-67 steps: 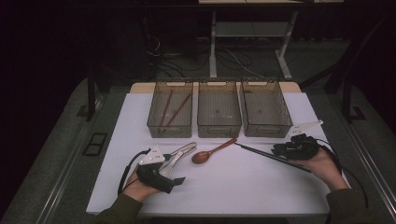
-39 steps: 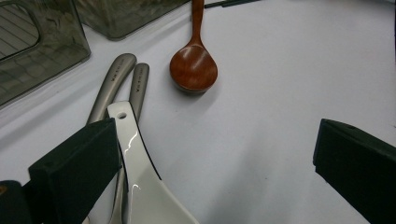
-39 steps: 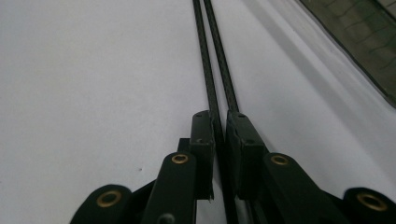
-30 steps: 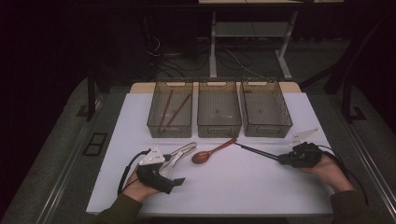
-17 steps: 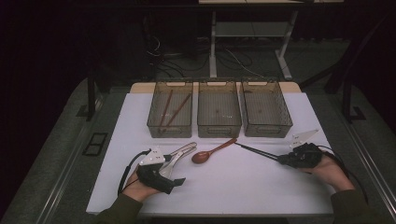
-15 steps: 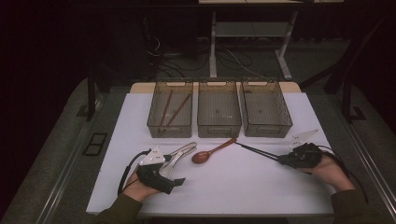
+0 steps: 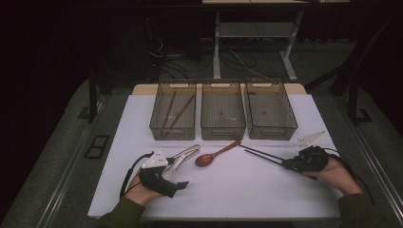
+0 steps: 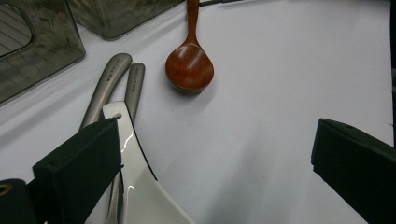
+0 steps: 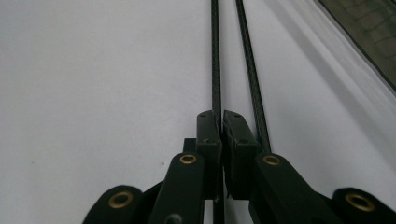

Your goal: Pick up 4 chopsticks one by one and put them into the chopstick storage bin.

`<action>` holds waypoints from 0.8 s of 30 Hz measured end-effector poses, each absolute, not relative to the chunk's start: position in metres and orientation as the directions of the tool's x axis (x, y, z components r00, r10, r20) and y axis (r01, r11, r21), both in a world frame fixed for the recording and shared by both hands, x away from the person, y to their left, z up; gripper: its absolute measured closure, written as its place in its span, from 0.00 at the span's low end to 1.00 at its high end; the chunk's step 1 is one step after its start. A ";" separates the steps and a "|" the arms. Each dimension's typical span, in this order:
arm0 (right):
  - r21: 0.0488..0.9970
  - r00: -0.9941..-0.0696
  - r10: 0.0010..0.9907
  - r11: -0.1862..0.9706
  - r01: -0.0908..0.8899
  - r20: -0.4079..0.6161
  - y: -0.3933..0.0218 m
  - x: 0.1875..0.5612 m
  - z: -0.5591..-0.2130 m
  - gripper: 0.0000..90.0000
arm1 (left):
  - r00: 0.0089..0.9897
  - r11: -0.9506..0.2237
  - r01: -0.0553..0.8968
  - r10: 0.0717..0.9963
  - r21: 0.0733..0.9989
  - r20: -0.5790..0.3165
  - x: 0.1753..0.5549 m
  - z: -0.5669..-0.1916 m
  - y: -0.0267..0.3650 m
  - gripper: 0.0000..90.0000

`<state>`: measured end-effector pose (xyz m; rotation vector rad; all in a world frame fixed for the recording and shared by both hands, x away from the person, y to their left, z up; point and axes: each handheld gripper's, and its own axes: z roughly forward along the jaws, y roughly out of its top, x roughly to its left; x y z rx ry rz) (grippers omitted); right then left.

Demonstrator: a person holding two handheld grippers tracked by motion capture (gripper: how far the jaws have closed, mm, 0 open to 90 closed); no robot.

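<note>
High view: the right gripper has slid nearer the wooden spoon, gripping one black chopstick. Left gripper view: the left gripper gapes wide, tongs left of that spoon. Right gripper view: jaws just clamped one chopstick, its twin alongside; lifting likely comes next.

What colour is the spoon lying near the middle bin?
Reddish-brown wood; the spoon shows best in the left gripper view.

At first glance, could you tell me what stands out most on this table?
Three clear bins line the far edge. Before them lies a wooden spoon. At the right, the right gripper is shut on one black chopstick, its twin alongside.
</note>
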<state>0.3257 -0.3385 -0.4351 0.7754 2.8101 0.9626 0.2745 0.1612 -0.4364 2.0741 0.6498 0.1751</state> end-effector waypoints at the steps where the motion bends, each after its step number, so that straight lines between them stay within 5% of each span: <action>1: 0.594 -0.869 0.484 0.673 0.442 0.098 -0.339 0.325 -0.434 0.95 | 0.850 -0.433 0.380 0.512 0.818 -0.124 0.274 -0.436 0.161 0.01; 24: 0.666 -0.874 0.464 0.609 0.432 0.143 -0.330 0.323 -0.418 0.95 | 0.855 -0.429 0.375 0.502 0.821 -0.129 0.274 -0.437 0.161 0.01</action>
